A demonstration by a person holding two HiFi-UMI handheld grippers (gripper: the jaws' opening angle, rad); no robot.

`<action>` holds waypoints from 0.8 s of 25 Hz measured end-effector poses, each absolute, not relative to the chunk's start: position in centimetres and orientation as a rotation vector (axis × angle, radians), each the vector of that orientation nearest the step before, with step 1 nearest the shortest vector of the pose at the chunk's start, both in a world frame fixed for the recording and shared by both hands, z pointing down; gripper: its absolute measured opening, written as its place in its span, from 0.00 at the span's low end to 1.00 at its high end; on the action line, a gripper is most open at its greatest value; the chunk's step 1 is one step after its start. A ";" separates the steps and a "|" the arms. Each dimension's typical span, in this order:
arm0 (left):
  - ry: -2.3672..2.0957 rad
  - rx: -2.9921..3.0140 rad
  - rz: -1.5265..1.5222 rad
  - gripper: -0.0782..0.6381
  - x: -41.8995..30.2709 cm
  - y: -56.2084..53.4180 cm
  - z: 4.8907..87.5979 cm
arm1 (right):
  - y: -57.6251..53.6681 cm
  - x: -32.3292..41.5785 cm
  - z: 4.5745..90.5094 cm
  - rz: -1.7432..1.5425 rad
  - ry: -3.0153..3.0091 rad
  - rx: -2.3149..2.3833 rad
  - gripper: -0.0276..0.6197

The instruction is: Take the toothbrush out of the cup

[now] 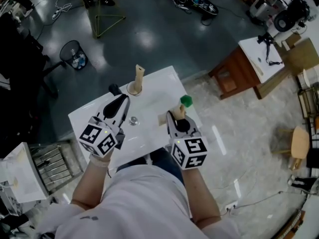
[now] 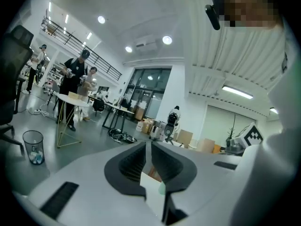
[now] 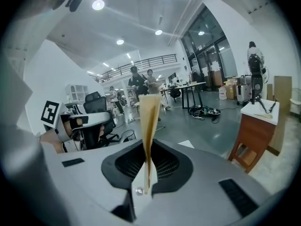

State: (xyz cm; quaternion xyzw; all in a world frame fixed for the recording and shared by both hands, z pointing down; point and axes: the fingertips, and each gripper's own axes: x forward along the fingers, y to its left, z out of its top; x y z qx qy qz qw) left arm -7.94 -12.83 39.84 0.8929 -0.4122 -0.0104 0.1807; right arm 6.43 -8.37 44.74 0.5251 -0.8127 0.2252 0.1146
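Note:
My right gripper is shut on a flat tan stick, which I take for the toothbrush. The stick rises between the jaws in the right gripper view. In the head view its far end sits just below a green tip. A tan upright piece in a round pale base stands near the far edge of the white table; whether it is the cup I cannot tell. Over the table's left part, my left gripper is shut, and nothing shows between its jaws.
A small clear round thing lies mid-table between the grippers. A black wastebasket stands on the dark floor at left, and a brown cabinet at right. People stand by tables far back.

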 end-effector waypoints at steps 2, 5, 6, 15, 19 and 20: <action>-1.192 2.505 -0.004 0.16 -6.6 -14.3 40.2 | -8.7 7.2 44.6 0.671 -2.387 1.531 0.12; -1.215 2.472 0.033 0.27 -4.5 -16.1 41.3 | -9.2 7.9 44.5 0.686 -2.404 1.504 0.12; -1.229 2.459 0.048 0.31 -3.8 -16.8 41.8 | -9.4 8.1 44.4 0.690 -2.410 1.494 0.12; -1.437 2.323 0.211 0.52 -1.8 -22.5 47.2 | -11.4 9.2 44.9 0.734 -2.444 1.390 0.12; -1.519 2.272 0.283 0.54 -2.1 -24.7 49.2 | -12.0 9.8 45.6 0.765 -2.442 1.354 0.12; -1.531 2.263 0.299 0.54 -2.1 -25.1 49.6 | -12.3 10.0 45.8 0.773 -2.441 1.347 0.12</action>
